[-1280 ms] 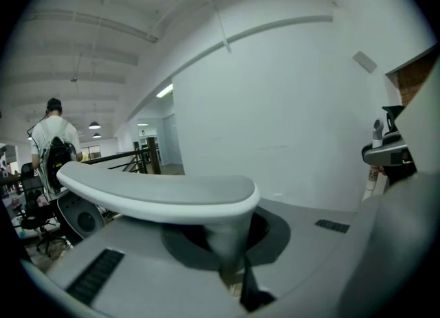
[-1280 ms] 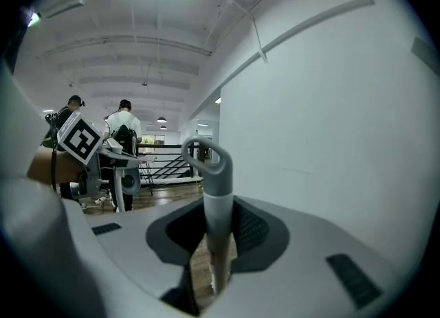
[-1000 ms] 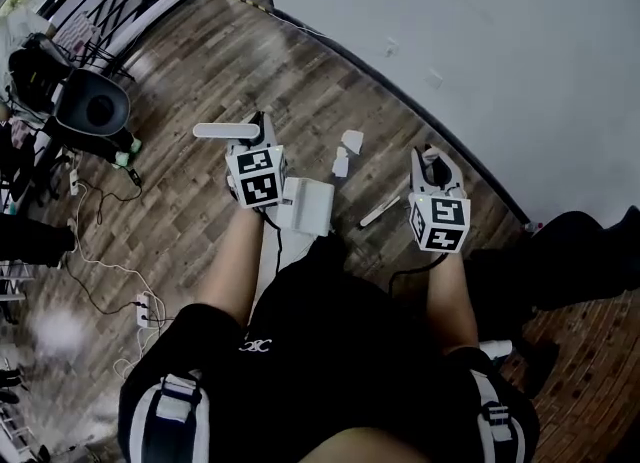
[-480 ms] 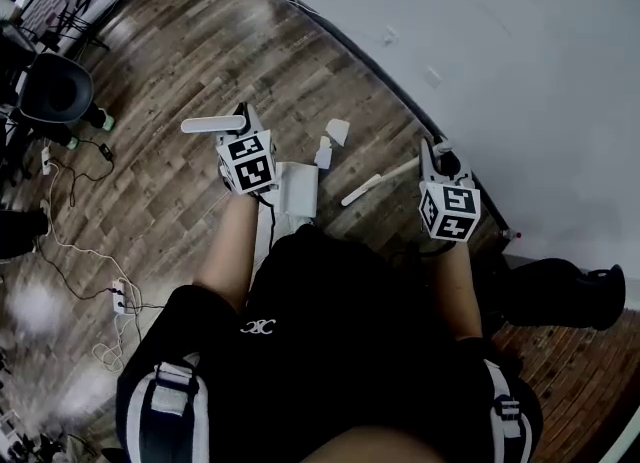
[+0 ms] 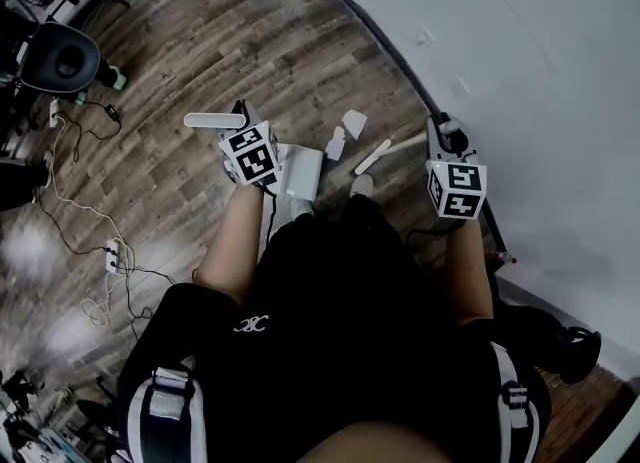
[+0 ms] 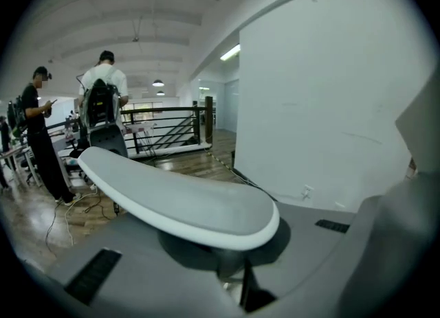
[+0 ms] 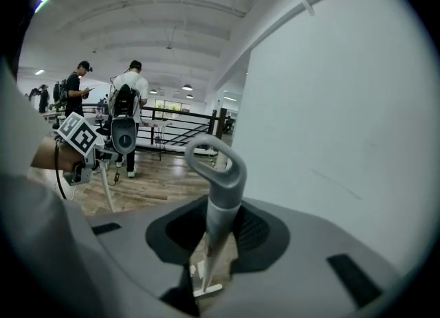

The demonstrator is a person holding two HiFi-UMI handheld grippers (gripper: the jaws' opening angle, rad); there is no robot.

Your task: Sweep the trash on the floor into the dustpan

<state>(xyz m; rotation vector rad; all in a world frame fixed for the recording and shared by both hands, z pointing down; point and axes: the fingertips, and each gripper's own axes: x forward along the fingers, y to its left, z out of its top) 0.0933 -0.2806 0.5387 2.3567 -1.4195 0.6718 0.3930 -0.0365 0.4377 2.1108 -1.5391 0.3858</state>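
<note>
The left gripper [image 5: 243, 126] holds the dustpan [image 5: 301, 171] tight by its handle [image 6: 179, 203]. The gripper's cube hides part of the pan. The right gripper [image 5: 446, 143] squeezes the broom [image 7: 218, 186], and the brush end is too small to see well. Paper bits [image 5: 352, 122] lie on the floor between the grippers.

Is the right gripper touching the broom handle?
Touching. In the right gripper view, the right gripper clamps the grey broom handle, with its jaws pressed against both sides.
</note>
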